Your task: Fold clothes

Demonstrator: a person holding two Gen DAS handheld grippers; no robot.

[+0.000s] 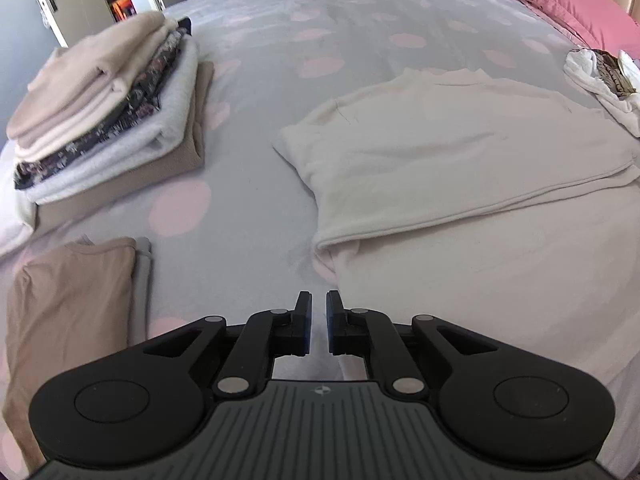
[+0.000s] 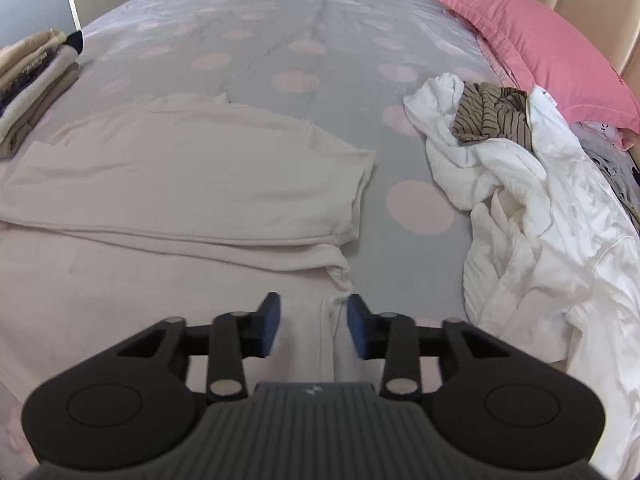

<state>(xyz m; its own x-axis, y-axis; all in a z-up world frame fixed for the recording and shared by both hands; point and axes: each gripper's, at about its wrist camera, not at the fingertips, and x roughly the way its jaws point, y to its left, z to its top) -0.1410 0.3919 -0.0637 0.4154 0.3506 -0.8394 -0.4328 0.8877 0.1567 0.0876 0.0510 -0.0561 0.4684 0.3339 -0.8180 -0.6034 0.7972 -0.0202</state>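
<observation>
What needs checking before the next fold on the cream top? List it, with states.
1. Cream top lies flat, top part folded down: ok.
2. Right gripper open over the top's near edge: ok.
3. Left gripper nearly shut, nothing between its fingers: not ok for a grab.
4. Bed bare beside the top: ok.
5. Unfolded pile apart from the top: ok.
6. Folded stack apart, upright: ok.

Cream top [image 2: 192,168]; grey bedspread [image 2: 280,32], pink dots; pink pillow [image 2: 552,48].
</observation>
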